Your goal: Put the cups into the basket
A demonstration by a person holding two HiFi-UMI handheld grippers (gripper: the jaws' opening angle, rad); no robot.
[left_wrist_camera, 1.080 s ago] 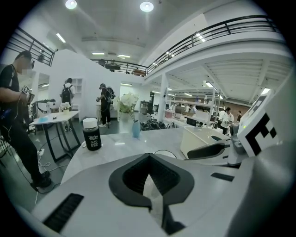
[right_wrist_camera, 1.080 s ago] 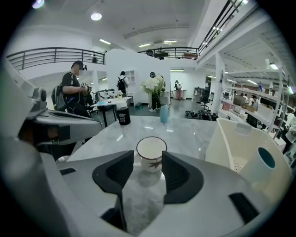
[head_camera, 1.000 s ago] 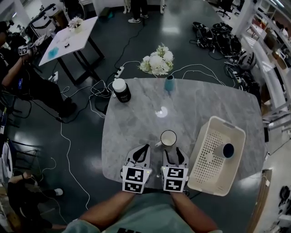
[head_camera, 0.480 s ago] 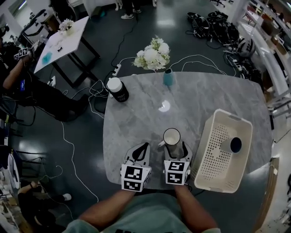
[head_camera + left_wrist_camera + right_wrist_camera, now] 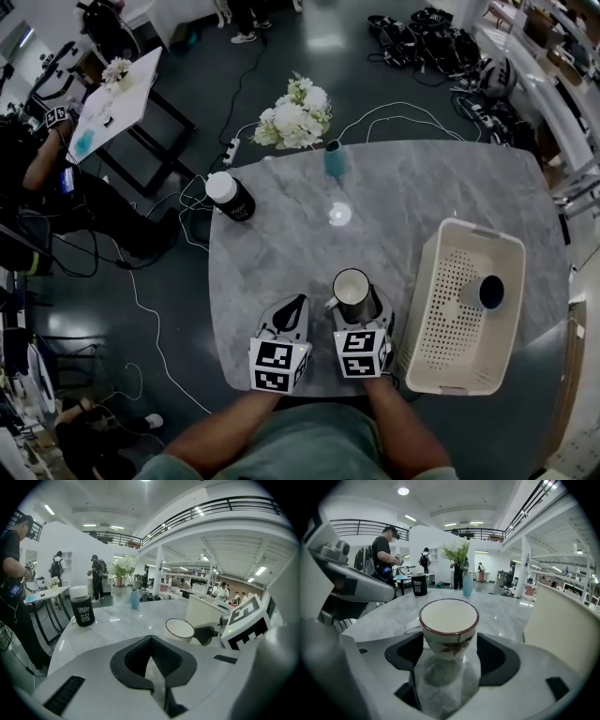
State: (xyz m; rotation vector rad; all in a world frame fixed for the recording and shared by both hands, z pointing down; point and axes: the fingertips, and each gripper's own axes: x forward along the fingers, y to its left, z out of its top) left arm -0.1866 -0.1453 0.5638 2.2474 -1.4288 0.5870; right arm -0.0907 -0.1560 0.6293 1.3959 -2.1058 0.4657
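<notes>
A white cup [image 5: 351,284] with a dark rim and a leaf print stands upright on the marble table [image 5: 281,244], handle to its left. My right gripper [image 5: 359,304] is open around it. Its jaws have just been opening, and in the right gripper view the cup [image 5: 449,620] stands between the black pads [image 5: 405,651], which flank it closely. My left gripper [image 5: 292,306] lies beside it to the left, shut and empty [image 5: 150,639]. The cream perforated basket [image 5: 472,233] sits on the right with a dark blue cup [image 5: 483,292] lying inside.
A black bottle with a white lid [image 5: 228,197] stands at the table's far left. A blue vase [image 5: 334,159] of white flowers [image 5: 291,117] is at the far edge. Cables cover the floor beyond. The table's near edge runs just under both grippers.
My right gripper has moved forward and its jaws have widened, so the cup that stood ahead of it is now between them. The left gripper has shifted only slightly.
</notes>
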